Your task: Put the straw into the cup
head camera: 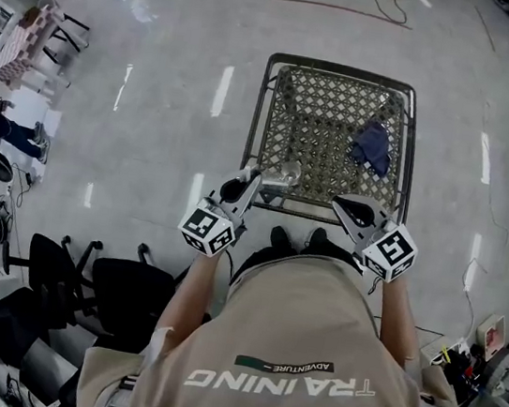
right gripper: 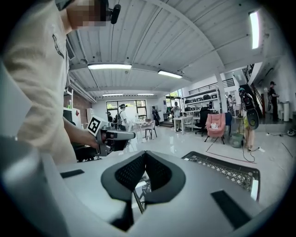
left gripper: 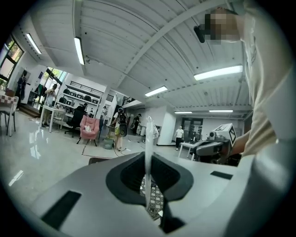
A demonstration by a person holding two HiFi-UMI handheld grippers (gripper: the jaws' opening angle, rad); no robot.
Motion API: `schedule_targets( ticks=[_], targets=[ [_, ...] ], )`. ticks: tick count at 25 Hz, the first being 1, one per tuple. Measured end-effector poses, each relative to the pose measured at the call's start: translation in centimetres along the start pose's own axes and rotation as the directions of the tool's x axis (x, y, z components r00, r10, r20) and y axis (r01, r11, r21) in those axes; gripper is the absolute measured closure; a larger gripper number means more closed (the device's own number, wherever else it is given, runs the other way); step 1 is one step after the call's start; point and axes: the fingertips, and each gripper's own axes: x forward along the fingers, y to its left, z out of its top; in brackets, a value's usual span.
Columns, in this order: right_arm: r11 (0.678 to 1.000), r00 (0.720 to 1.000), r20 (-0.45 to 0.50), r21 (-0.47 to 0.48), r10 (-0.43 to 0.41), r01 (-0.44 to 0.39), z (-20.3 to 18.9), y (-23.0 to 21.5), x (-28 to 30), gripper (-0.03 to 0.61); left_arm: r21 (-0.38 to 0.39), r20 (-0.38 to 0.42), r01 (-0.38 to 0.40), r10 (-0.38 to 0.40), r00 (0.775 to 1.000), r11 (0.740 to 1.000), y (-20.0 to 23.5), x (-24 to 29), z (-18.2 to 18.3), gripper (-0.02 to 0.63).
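Status: early stage. Straw in hand, not yet delivered.

- Left hand-held gripper (head camera: pixel 259 182): jaws narrow, pinched on a thin, clear plastic straw (left gripper: pixel 148 139). The straw stands upright between the pads and sticks out above and below them; it looks to be in a clear wrapper, not certain.
- Right hand-held gripper (right gripper: pixel 144 157): jaws drawn together at the tips, nothing between them. Only trolley wire shows through the gap below.
- Cup: not found in any view, so its place cannot be told.

Done, by judgement: straw picked up and secured.
Left: locate or reach the cup, line the straw up over its mouth, lower it in, release.

Containers:
- Grey wire-mesh metal trolley basket (head camera: pixel 267 105) on the pale glossy floor, directly in front of the person, with both grippers held over its near edge.
- Contents visible: one crumpled dark blue cloth (head camera: pixel 373 147) toward the right side. The rest of the mesh bottom appears bare.
- A shiny item sits at the near rim just beside the left jaw tips; too small to identify.
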Motion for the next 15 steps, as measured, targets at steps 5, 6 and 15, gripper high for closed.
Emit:
schedule_targets(
  ticks=[5,6,15],
  targets=[
    [1.000,1.000,-0.003,0.020,-0.016,0.016,-0.3,-1.8,0.0,0.561,-0.009,-0.014,-0.022,0.022,1.000,1.000,2.3,2.3,0.3,0.578],
    [1.000,1.000,0.000,0.019,-0.018,0.018,-0.2,-2.1,-0.1,0.561,-0.014,-0.017,-0.026,0.026,1.000,1.000,2.5,2.6,0.3,0.578],
    [0.998,0.998,0.024,0.019,-0.055,0.054,-0.1,-5.7,-0.4,0.561,-0.029,-0.086,-0.023,0.020,0.996,0.999,3.7,6.1,-1.7,0.578]
  ],
)
